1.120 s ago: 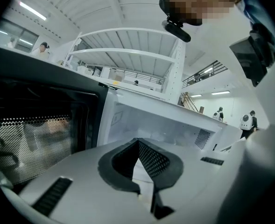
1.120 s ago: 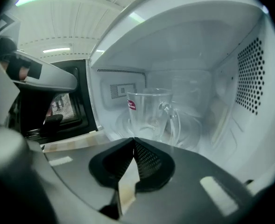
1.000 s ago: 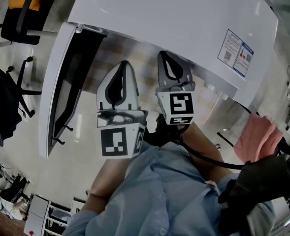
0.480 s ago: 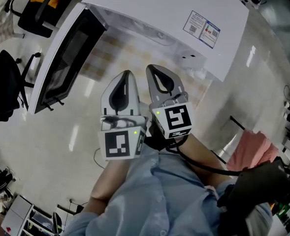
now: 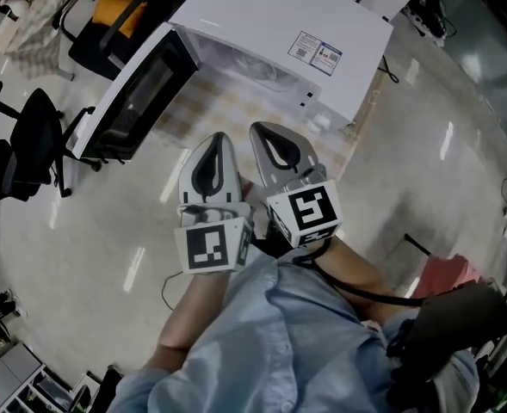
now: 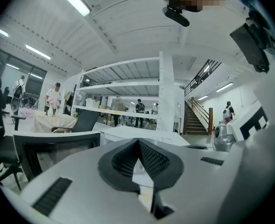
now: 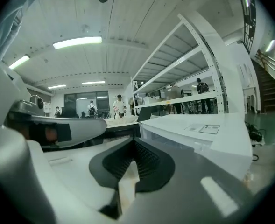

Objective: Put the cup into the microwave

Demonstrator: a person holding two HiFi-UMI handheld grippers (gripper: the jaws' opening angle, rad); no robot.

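The white microwave [image 5: 270, 33] stands at the top of the head view, its dark-windowed door [image 5: 137, 93] swung open to the left. No cup shows in any view, and the oven's inside is hidden. My left gripper [image 5: 216, 140] and right gripper [image 5: 266, 132] are held side by side close to my chest, well short of the oven, pointing roughly level. Both are shut with nothing between the fingers. The left gripper view shows its closed tips [image 6: 138, 141] with the open door [image 6: 53, 150] beyond. In the right gripper view the closed tips [image 7: 135, 143] point past the microwave's top [image 7: 198, 129].
Black office chairs [image 5: 29, 136] and an orange-seated one [image 5: 120, 11] stand left of the door. A pink cloth [image 5: 447, 274] lies at the right. White shelving [image 6: 128, 92], stairs [image 6: 198, 120] and several people fill the hall behind.
Both grippers have drawn back from the microwave and risen, staying shut. The oven now sits smaller and farther off, nearer the top of the head view.
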